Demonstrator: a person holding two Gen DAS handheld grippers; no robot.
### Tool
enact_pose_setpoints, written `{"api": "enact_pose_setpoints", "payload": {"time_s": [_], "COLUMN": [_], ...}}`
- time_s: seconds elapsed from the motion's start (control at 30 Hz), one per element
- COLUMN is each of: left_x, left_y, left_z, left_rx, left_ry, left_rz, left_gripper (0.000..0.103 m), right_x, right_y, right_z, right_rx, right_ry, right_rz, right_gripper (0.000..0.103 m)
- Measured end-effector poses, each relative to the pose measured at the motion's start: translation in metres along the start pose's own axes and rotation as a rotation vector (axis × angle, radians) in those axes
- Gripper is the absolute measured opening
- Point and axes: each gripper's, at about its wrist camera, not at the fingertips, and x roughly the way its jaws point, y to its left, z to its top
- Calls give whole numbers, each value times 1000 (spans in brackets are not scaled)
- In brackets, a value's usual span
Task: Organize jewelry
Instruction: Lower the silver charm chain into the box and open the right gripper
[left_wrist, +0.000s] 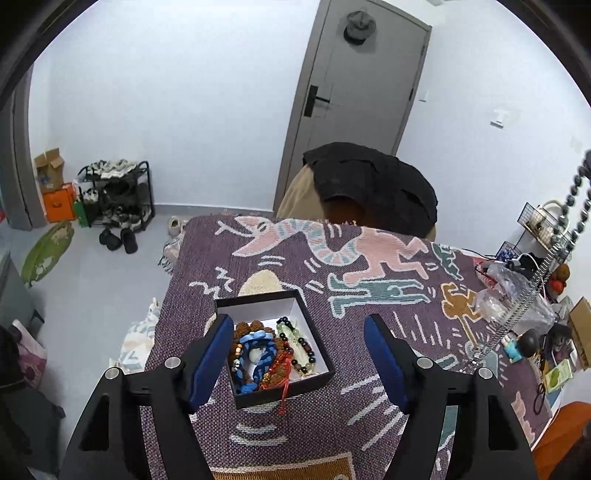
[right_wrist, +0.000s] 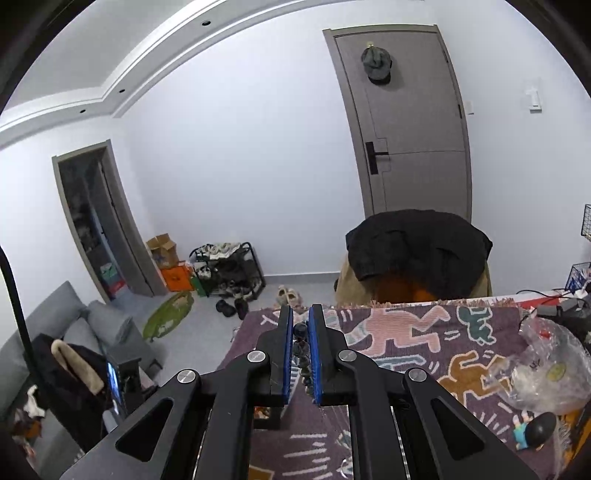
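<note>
Right tongs (right_wrist: 301, 334) are squeezed nearly closed on a dark bead strand (right_wrist: 300, 332), pinched between the blue pads (right_wrist: 314, 354) in the middle of the right wrist view, with the beads trailing down out of sight under the fingers. You can see the same strand (left_wrist: 576, 192) hanging at the far right edge of the left wrist view, high above the table (left_wrist: 406, 369), so it's well clear of the box (left_wrist: 275, 347) for now. Left tongs (left_wrist: 297, 343) are wide open and holding nothing, hovering over that box in the lower middle of the frame. The box already has a blue braided bracelet (left_wrist: 255, 354), a red cord piece (left_wrist: 282, 373) and a pale bead bracelet (left_wrist: 301, 343) in it. My guess on handling: the strand is light but totally floppy, so it'll swing and droop wherever gravity wants, and round glossy beads probably like to roll out of a pinch. I'd keep the grip on the string between two beads rather than on a bead's curve, and lower it slowly so it coils into the free right side of the box instead of draping over the rim. The thread could snap if yanked, so no tugging if it snags on the patterned cloth (left_wrist: 369, 295).
</note>
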Motion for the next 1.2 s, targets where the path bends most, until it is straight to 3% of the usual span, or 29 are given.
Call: {"api": "enact_pose_setpoints", "payload": {"time_s": [0.4, 0.57, 1.2], "left_x": [-17, -20, -26], "left_y": [18, 36, 100], "left_z": [-2, -2, -14], "left_rx": [-22, -81, -187], "left_ry": [-34, -40, -46], "left_rz": [-9, -11, 17], "left_gripper": [74, 74, 74], "right_x": [10, 44, 105], "right_y": [24, 58, 111], "right_z": [18, 5, -8], "right_rx": [23, -56, -92], "right_ry": [-23, 53, 139], "right_rz": [56, 44, 80], "right_gripper": [10, 9, 10]}}
